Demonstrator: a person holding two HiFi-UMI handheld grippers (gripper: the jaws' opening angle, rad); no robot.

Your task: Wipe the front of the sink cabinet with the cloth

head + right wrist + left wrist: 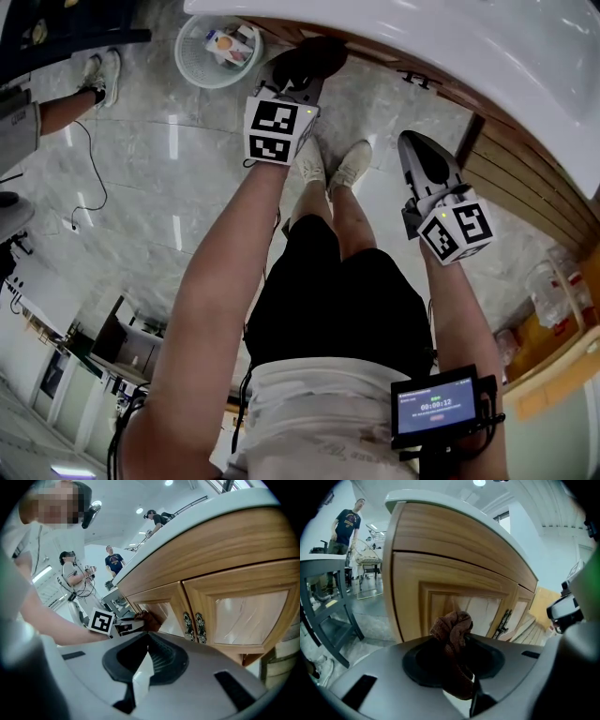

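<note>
A brown cloth (451, 625) sticks up from my left gripper (453, 660), which is shut on it. It is close in front of the sink cabinet (440, 564), at a pale panelled door by the cabinet's left corner. From the head view the cloth (316, 54) is a dark bundle at the tip of the left gripper (302, 73), under the white sink rim. The right gripper view shows the cloth (148, 619) against the cabinet's wooden front (234, 606). My right gripper (419, 150) hangs to the right, shut and empty (147, 654), a little off the cabinet (520, 178).
A white basket (217, 49) with packets stands on the marble floor left of the sink. Someone's legs (84, 89) are at far left. Dark metal handles (192, 623) sit on the middle doors. A grey table (323, 588) is left of the cabinet. People (112, 562) stand beyond.
</note>
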